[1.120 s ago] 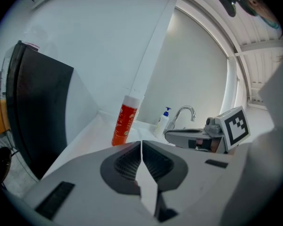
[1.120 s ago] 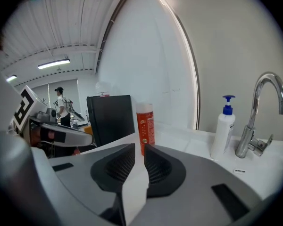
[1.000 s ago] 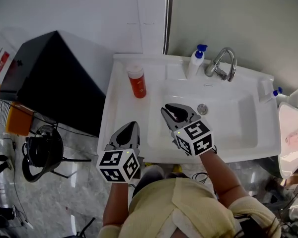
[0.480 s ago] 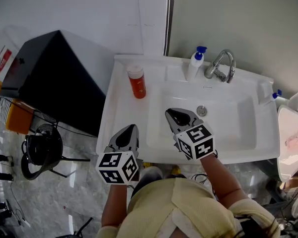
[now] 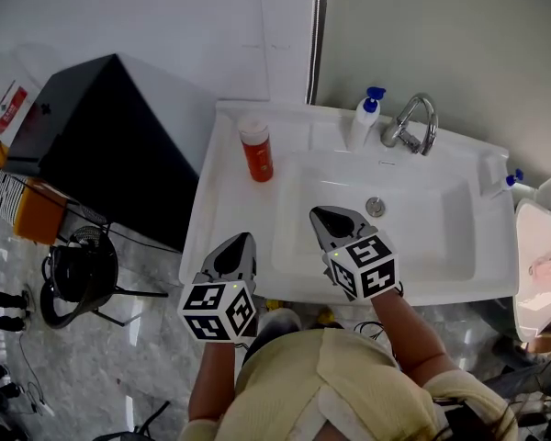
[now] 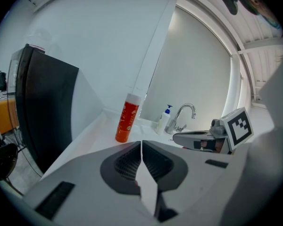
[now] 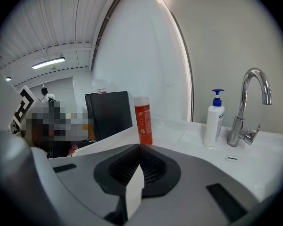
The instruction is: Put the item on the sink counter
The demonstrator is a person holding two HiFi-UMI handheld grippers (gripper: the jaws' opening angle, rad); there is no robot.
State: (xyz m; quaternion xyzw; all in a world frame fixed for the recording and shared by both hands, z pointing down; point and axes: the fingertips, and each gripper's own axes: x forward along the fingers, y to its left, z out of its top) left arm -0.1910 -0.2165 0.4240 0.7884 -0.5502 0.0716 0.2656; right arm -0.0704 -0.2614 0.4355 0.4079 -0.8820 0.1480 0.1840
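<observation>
head view: the orange bottle [image 5: 256, 151] stands upright on the sink counter [image 5: 222, 200], long axis vertical. it is ahead of the left gripper [image 5: 243, 237] and ahead and to the left of the right gripper [image 5: 320, 212], clear of both. neither is plainly the nearer. count: one orange bottle, one white pump bottle [image 5: 363, 120] beside one tap [image 5: 411, 122], a second blue-topped pump [image 5: 510, 180] far to the right, and two grippers.

left gripper view: the jaws are pressed together with nothing between them. the bottle stands ahead of the tips, a little to their left, untouched.

right gripper view: the jaws are finishing their closing, tips together, nothing between them. the bottle stands almost dead ahead beyond the tips, with the pump bottle and tap ahead to the right.

judgement: the item appears already placed, so no grip is called for.
</observation>
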